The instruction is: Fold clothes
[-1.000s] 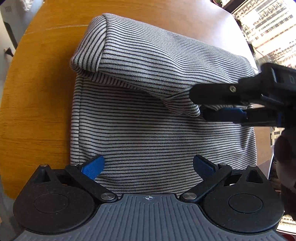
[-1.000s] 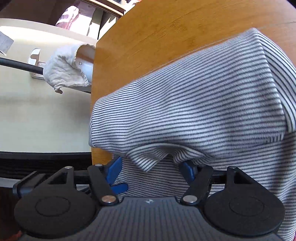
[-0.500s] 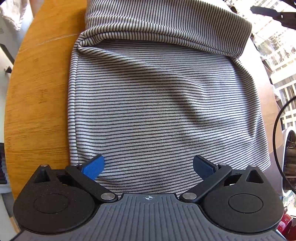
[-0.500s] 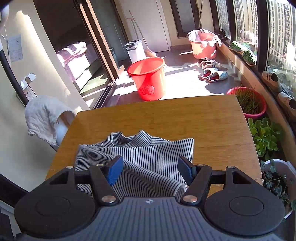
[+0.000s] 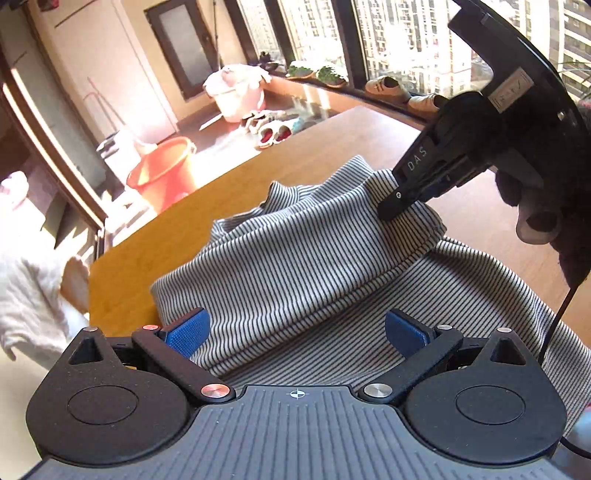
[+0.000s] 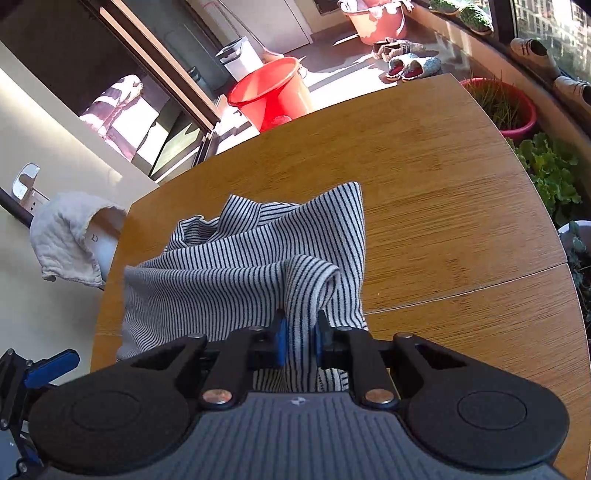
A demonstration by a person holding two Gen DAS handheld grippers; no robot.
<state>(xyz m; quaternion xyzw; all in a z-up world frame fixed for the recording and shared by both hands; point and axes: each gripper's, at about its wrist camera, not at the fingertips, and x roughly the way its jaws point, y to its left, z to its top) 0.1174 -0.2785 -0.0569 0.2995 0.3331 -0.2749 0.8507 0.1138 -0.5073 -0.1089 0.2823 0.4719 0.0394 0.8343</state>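
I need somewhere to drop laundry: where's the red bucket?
In the right wrist view, the red bucket stands on the floor beyond the wooden table's far edge, upper centre.

Right gripper (image 6: 298,334) just closed, pinching striped shirt (image 6: 255,273).

A round wooden table with a warm honey-coloured top (image 6: 443,192) stands in a sunny room, and strong light falls on the pale tiled floor (image 6: 347,70) behind it. On this floor there are a red plastic bucket (image 6: 269,96), a pink plastic tub (image 6: 376,18) and some slippers (image 6: 410,68). Tall dark-framed windows (image 5: 406,40) show high-rise buildings, and green potted plants (image 6: 546,173) stand below them.
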